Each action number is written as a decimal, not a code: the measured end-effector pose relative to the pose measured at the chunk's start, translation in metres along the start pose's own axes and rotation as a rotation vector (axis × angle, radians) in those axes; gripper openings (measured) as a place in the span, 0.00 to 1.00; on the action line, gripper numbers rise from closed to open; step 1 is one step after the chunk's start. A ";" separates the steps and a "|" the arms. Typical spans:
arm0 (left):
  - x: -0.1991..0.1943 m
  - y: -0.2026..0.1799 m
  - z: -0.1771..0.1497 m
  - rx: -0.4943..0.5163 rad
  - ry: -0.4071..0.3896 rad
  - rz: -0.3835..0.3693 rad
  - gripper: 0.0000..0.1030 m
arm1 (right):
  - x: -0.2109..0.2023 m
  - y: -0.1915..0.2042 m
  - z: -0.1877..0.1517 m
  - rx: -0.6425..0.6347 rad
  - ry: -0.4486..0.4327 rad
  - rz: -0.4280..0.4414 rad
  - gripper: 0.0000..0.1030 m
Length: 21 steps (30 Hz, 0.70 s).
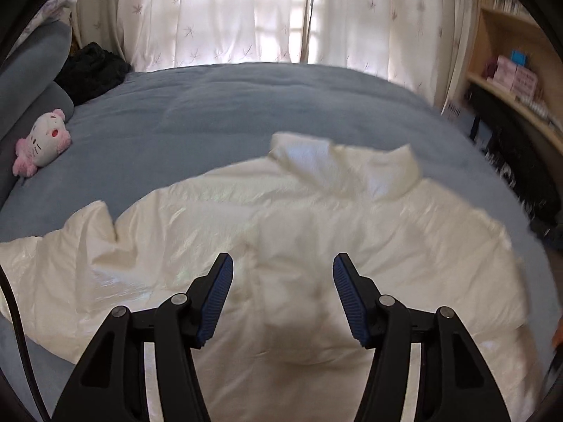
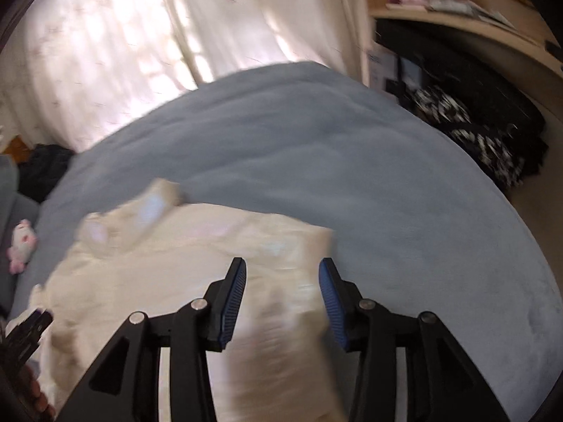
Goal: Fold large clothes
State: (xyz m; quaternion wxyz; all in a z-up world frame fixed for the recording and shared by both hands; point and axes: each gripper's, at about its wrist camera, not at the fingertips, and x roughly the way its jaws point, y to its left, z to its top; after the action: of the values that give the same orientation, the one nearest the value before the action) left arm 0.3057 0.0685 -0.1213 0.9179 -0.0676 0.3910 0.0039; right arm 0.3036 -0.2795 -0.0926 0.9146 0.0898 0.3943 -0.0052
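Left gripper is standing with its jaws spread wide, nothing between the blue pads; it is hovering over the lower middle of the white shirt. Right gripper is likewise parted and empty-handed, poised above the shirt's right-hand edge, where the cloth is meeting the bedcover. That view is blurring, so whether either pad is touching fabric cannot be told.

The shirt is lying spread on the blue bedcover, collar at the far end, one sleeve trailing out to the left, body wrinkled.

Judgement: the task appears to be at an early stage, with no completed fold showing; the grippers are positioning for a grasp. The next move is calling for each gripper to descend and pinch a single edge of cloth, likely the sleeve or side seam, then carry it across the body without dragging the rest.

Beyond: a pink-and-white plush toy by the grey pillow, patterned curtains, wooden shelves holding pink boxes.

Writing: none is readable; box labels are too blurred.
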 end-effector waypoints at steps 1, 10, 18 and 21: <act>0.000 -0.003 0.002 -0.011 0.010 -0.014 0.56 | 0.000 0.010 -0.002 -0.009 0.007 0.018 0.42; 0.042 -0.069 -0.008 0.012 0.112 -0.020 0.56 | 0.046 0.096 -0.053 -0.135 0.121 0.100 0.42; 0.070 -0.072 -0.031 0.122 0.122 0.090 0.57 | 0.040 0.051 -0.066 -0.203 0.025 -0.083 0.41; 0.071 -0.066 -0.032 0.114 0.127 0.085 0.57 | 0.035 0.004 -0.070 -0.094 0.010 -0.154 0.42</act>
State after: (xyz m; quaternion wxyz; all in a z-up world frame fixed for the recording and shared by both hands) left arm 0.3353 -0.0039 -0.1863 0.8926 0.0012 0.4506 0.0164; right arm 0.2776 -0.2615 -0.1639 0.9126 0.0162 0.4045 -0.0566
